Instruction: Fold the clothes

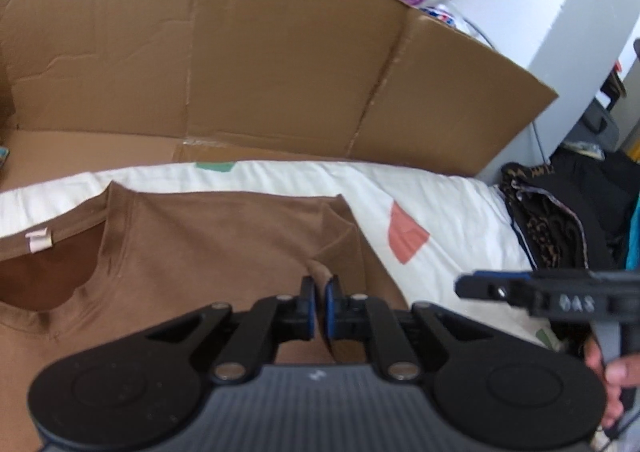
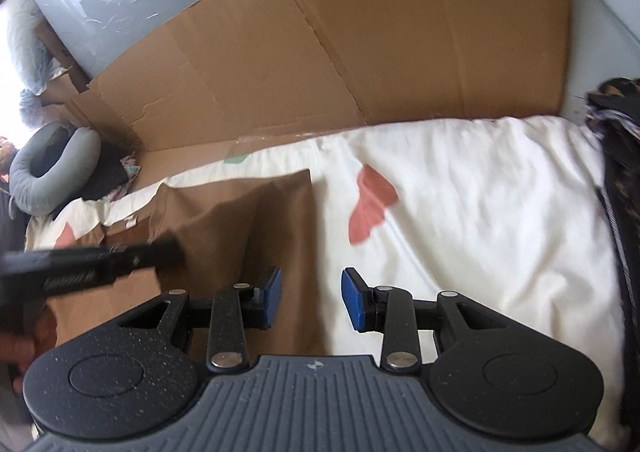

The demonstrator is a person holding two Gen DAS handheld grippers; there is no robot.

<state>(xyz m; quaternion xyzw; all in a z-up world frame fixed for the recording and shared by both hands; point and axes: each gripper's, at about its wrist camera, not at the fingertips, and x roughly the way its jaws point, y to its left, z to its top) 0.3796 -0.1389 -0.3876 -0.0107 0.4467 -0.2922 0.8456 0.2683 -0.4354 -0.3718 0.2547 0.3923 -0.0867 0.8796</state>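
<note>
At nine o'clock in my left view lies the collar of the brown shirt, with a pale tag on its back edge; the shirt is spread on the white sheet so that it can be folded flat. At six o'clock my left gripper is closed on a ridge of the shirt's cloth, I think to carry the sleeve side over the body. At three o'clock my right gripper hangs beside it. In its own view the right gripper is open with nothing between the pads, over the shirt's edge. The cardboard stands at twelve o'clock behind the sheet.
</note>
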